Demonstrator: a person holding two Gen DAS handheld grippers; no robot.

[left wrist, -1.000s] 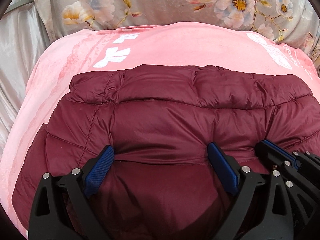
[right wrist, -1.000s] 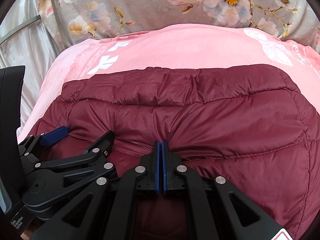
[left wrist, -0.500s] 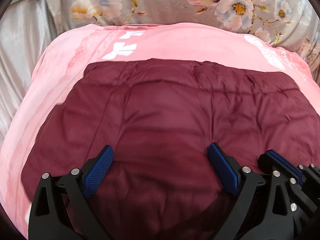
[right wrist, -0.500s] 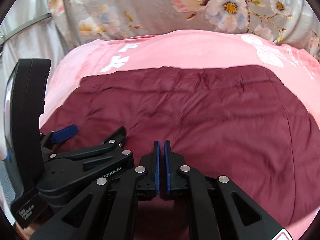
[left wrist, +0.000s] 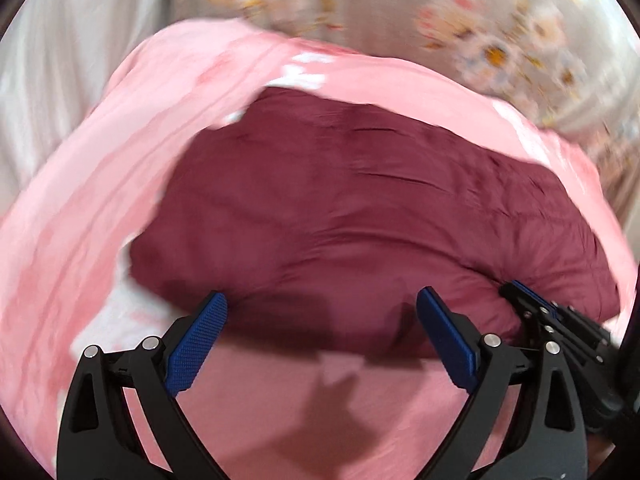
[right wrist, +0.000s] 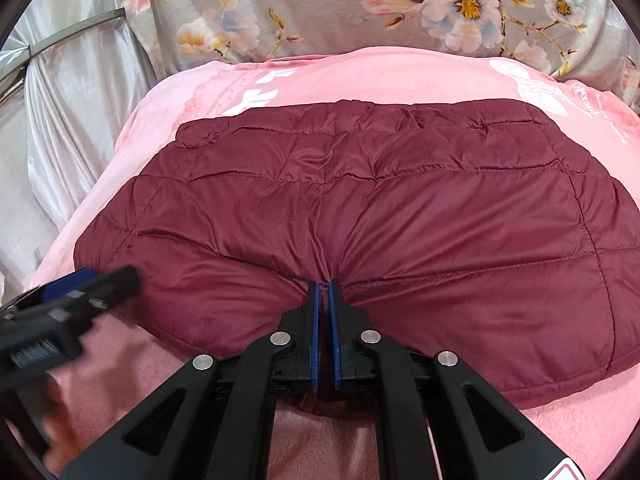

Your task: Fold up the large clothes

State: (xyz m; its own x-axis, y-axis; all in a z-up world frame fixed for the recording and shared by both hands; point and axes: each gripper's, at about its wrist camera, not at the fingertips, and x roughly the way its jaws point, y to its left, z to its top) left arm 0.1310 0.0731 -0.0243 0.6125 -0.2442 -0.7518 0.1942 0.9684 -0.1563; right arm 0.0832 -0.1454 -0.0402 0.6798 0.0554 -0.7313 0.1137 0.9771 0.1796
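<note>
A quilted maroon jacket (right wrist: 360, 216) is shown folded into a broad pad and laid on a pink blanket (right wrist: 380, 76) printed with white motifs. The blanket is bordered at the far side by a grey floral cloth (right wrist: 320, 8) and at the left by a pale satin drape (right wrist: 72, 112). In the right wrist view, the right claw (right wrist: 324, 286) is seen with its blue pads nearly pressed together at the jacket's near edge, where the fabric is puckered into radiating creases; a thin fold appears to be pinched between the pads. The left claw (left wrist: 322, 306) is seen in the blurred left wrist view with its pads spread wide and nothing held between them; it is poised just above the near edge of the jacket. In the right wrist view the same claw is visible as a blurred dark shape at the lower left, beside the jacket's left corner.
</note>
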